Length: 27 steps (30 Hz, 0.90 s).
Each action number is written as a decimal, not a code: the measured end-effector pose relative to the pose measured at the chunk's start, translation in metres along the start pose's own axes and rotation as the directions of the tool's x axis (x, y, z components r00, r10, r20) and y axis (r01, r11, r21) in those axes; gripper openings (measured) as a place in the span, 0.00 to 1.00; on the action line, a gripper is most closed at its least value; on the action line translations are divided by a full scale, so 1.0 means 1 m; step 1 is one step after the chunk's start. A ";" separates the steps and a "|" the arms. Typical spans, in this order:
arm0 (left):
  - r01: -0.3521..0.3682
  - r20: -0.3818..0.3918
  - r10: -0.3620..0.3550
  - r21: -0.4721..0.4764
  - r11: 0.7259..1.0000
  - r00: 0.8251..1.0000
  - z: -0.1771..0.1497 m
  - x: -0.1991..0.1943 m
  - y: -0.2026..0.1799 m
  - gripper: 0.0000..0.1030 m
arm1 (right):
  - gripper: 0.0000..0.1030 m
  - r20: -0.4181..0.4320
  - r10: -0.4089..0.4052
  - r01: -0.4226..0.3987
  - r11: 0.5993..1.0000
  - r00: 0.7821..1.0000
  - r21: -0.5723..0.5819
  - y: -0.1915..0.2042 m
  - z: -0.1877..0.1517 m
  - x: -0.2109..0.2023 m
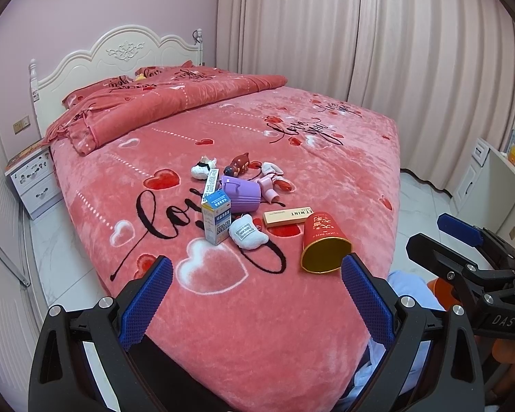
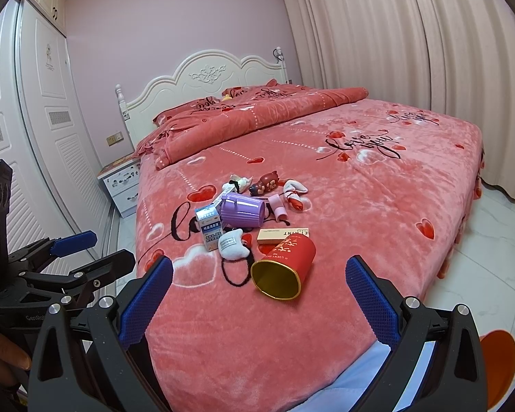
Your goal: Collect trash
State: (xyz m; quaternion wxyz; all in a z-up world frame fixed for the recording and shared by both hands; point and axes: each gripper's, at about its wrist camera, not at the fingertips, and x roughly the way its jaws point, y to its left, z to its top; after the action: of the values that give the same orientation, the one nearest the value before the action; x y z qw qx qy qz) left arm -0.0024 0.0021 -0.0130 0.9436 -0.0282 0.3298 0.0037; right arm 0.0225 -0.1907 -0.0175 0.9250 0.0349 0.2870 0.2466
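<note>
You hold both grippers at the foot of the bed [image 2: 377, 185], fingers spread wide and empty: the left gripper [image 1: 257, 304] and the right gripper [image 2: 259, 304] each frame the same heap of clutter on the pink blanket. Nearest to you lies the red cup [image 2: 285, 267], tipped on its side with its gold mouth turned toward you and its long axis running away up the bed, leaning a little to the right. In the right wrist view it sits almost dead centre between the fingers, just ahead; in the left wrist view the red cup [image 1: 324, 242] lies off toward the right finger, so your right gripper looks the better placed for it. Behind it lies the flat mint box [image 2: 283, 235], long axis crosswise, then the blue-and-white carton [image 2: 208, 230] standing upright, and the purple bin [image 2: 242, 210] on its side, likely the place for the trash. Soft toys among them are probably not trash. Nothing is collected yet.
</note>
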 end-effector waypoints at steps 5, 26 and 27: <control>0.000 -0.002 0.000 0.001 1.000 1.000 0.000 0.000 0.000 0.94 | 0.96 0.000 0.001 -0.001 1.000 1.000 0.000 0.000 -0.001 0.000; 0.002 -0.034 -0.001 0.030 1.000 0.999 -0.002 0.002 -0.006 0.94 | 0.96 -0.014 0.003 -0.003 1.000 1.000 0.008 0.000 -0.006 0.002; 0.004 -0.037 -0.003 0.032 0.999 0.999 -0.001 0.002 -0.006 0.94 | 0.96 -0.016 0.003 -0.003 1.000 1.000 0.010 0.000 -0.007 0.003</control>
State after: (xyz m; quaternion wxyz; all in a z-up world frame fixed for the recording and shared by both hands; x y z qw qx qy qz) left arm -0.0009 -0.0044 -0.0148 0.9378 -0.0135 0.3469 -0.0037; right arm 0.0208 -0.1904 -0.0246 0.9221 0.0380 0.2958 0.2467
